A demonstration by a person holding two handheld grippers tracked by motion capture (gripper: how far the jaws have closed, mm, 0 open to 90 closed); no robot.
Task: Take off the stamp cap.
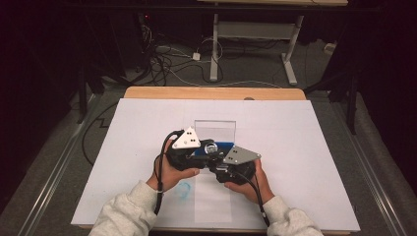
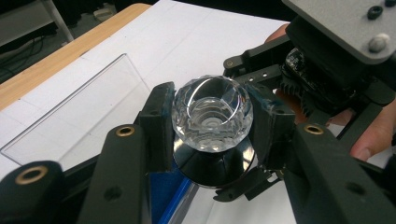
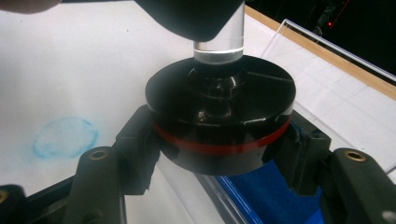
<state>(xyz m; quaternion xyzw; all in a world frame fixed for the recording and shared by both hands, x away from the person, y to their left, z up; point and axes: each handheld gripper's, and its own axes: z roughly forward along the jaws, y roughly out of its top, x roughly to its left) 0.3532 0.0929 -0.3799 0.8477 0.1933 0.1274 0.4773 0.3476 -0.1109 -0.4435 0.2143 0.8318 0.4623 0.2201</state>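
Left gripper view puts the thing right in front of me: a faceted clear knob (image 2: 212, 114) sitting on a black disc (image 2: 215, 168), one piece as far as I can judge, like a stopper or a lid with a crystal handle. My left gripper (image 2: 212, 123) is clenched on the knob, one pad on each side of it, so the piece is carried by its top and cannot roll.

From the right gripper view I see the same piece from the other end. The disc (image 3: 219, 116) has a red band around its edge, and my right gripper (image 3: 219, 140) has its jaws pressed against that edge from both sides. A clear stem rises from the disc into the dark body of the other gripper above.

So both hands hold one object, each on its own part. I judge that this is a grip for twisting or pulling the two parts against each other, knob held steady while the disc is turned, or the reverse; I cannot tell from here whether they separate at all.

In the high view the piece (image 1: 211, 147) is held just above the white sheet (image 1: 305, 147), near the middle of the table (image 1: 147, 92), with both hands close together. Behind it lies a clear tray (image 1: 215, 129) with a blue pad (image 1: 226, 145) at its near edge, probably where the piece belongs. A faint blue ring stain (image 1: 184, 190) marks the sheet by my left wrist.
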